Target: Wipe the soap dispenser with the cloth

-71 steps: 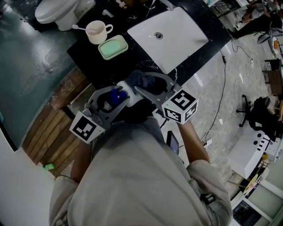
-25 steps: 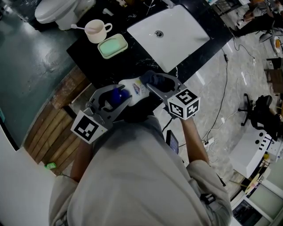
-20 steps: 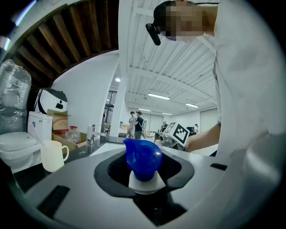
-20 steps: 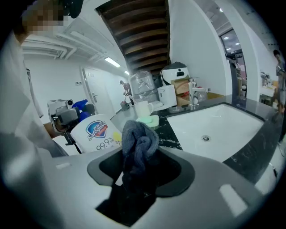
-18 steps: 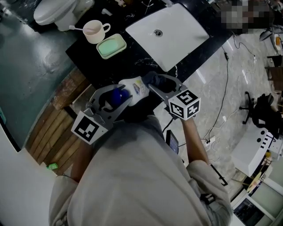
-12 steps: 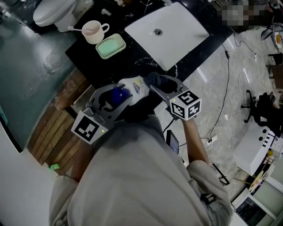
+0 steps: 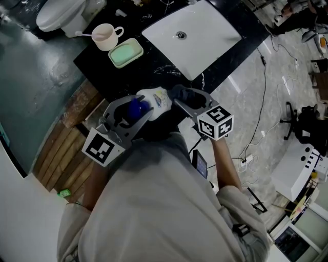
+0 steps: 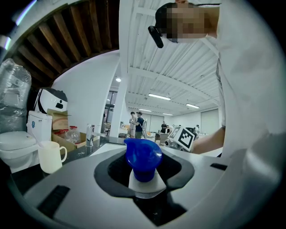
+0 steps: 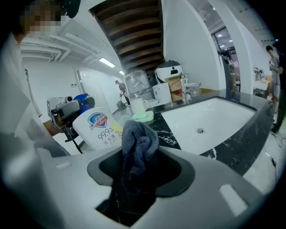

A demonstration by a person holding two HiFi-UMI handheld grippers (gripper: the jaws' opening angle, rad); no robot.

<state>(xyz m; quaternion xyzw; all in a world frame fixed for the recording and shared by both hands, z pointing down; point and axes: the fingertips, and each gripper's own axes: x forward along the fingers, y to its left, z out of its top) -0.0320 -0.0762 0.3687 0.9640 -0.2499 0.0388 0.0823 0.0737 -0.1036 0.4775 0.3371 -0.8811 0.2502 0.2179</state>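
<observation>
The left gripper [image 7: 132, 109] is held in front of the person's chest, above the near edge of a black marble countertop [image 7: 102, 69], and its jaws are clamped on the blue pump head [image 8: 143, 155] of the soap dispenser [image 7: 156, 98]. The dispenser is thus kept off the counter, with its white labelled body sticking out beyond the jaws toward the far right. The right gripper [image 7: 183, 97] is held just to the right of it, and its jaws are closed on a bunched dark grey cloth [image 9: 138, 145], a wad of which sticks up out of them. The wad is seen right beside the white body of the dispenser, on its right side; whether the two are actually touching cannot be told. The marker cube of each gripper is seen at the near end, close to the person's light shirt [image 7: 159, 204]. Farther off on the countertop a white rectangular sink basin [image 7: 205, 38] is set at the right, and a pale green soap dish [image 7: 125, 52] is placed to its left, with a cream cup [image 7: 104, 37] just beyond the dish. A white toilet [image 7: 56, 14] is seen at the far left.
</observation>
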